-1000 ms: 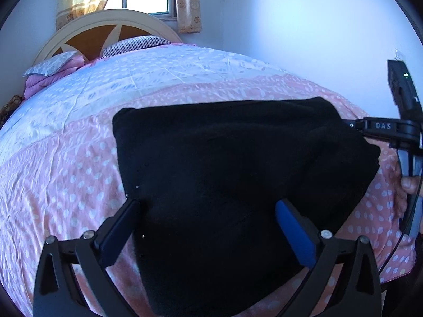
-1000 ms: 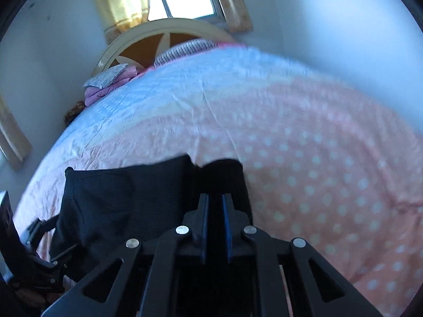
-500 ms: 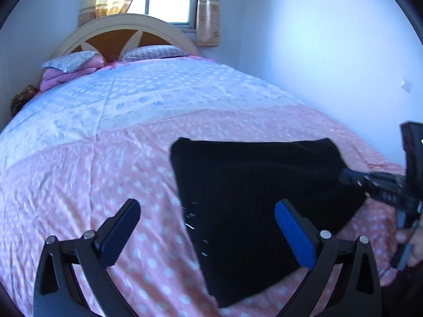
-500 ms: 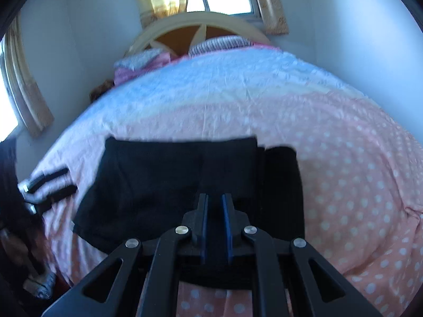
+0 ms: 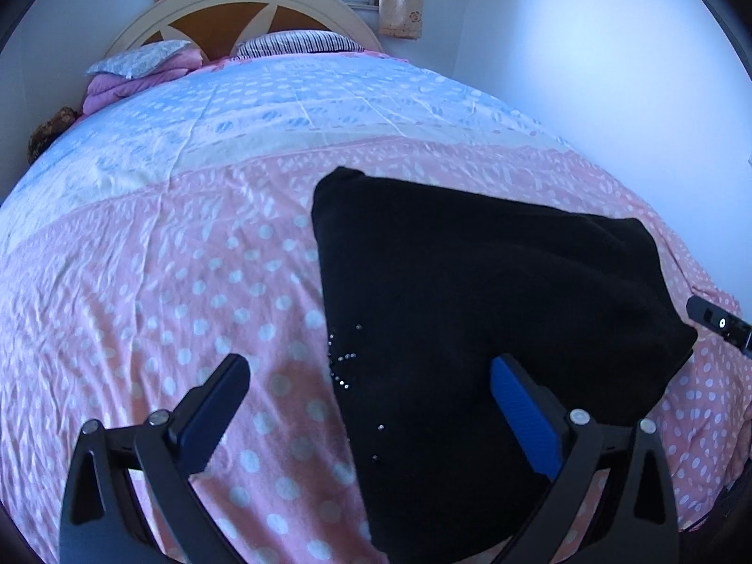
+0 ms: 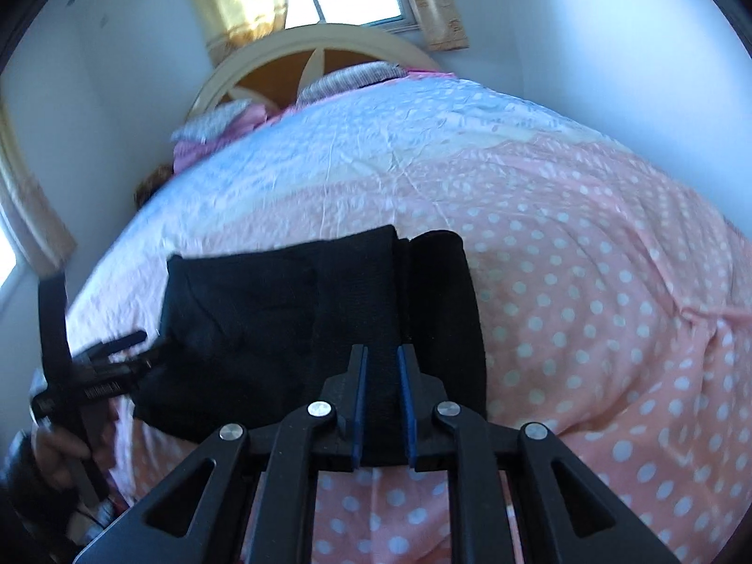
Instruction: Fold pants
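no writing can be read anywhere. the black pants [image 5: 493, 310] lie folded into a flat bundle on the pink polka-dot bedspread [image 5: 188, 291], near the foot of the bed. the left gripper [image 5: 371, 376] hangs above them, fingers wide apart and empty. the right gripper [image 6: 381, 366] has just been parting its jaws slightly; a narrow gap shows, no cloth pinched.
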A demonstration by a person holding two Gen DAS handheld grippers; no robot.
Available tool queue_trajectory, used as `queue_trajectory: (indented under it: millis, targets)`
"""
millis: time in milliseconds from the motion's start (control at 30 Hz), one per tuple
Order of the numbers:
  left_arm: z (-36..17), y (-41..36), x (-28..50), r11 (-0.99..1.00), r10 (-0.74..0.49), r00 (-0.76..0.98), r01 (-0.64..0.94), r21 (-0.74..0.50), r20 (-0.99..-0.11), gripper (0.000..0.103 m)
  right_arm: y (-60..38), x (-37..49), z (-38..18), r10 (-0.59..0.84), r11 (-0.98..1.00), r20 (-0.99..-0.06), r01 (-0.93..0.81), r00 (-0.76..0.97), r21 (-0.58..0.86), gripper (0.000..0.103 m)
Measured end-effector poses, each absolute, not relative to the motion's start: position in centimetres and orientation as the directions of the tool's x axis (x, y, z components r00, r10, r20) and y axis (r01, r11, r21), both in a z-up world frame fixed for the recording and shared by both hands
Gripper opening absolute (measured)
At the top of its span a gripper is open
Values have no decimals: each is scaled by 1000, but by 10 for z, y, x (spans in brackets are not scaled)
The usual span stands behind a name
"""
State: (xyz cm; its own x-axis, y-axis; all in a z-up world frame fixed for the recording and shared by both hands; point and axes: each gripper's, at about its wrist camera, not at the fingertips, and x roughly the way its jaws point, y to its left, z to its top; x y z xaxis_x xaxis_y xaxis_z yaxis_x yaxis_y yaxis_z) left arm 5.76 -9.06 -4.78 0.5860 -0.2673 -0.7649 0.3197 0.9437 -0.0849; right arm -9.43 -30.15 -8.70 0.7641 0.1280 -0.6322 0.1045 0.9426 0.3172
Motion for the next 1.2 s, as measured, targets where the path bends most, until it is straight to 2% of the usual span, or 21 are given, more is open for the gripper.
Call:
queue_trajectory:
  millis: [33,67,133,300,700,900,1000,1033,1067,1133,1200]
  targets:
    - [-47,-93,57,944,-260,590,321,-73,-765,103,-302,-95,-88,138,933,-627,112,767,343,23]
    - [-46,-95,56,944,-252,594,323,-60,-764,103,-302,-94,-90,142,926,-632,124,762,358,43]
    - [-44,-95,55,945,-243,600,325,-45,-762,103,-302,-92,-92,127,919,-640,153,758,363,69]
    - [-35,-91,51,952,-207,620,307,-9,-756,103,-308,-90,-87,142,908,-605,141,784,395,69]
    - [-30,-76,62,973,-167,622,230,-24,-765,103,-323,-62,-109,109,907,-661,198,743,373,69]
    - [-35,-76,66,978,-142,618,209,-13,-773,103,-342,-65,-120,160,858,-638,214,753,467,72]
    - [-41,-74,73,982,-159,595,180,-62,-788,103,-345,-63,-125,179,844,-626,208,759,493,77]
    - [-44,-75,76,982,-167,580,172,-80,-798,103,-343,-61,-124,190,847,-625,196,757,494,83]
    - [-47,-74,79,982,-173,563,160,-99,-808,103,-340,-59,-124,208,850,-624,177,753,496,84]
    - [-50,-71,81,980,-196,535,139,-143,-822,103,-329,-55,-123,265,855,-621,117,737,504,86]
    - [-51,-69,80,973,-231,519,139,-186,-823,103,-318,-53,-122,260,889,-643,82,720,451,86]
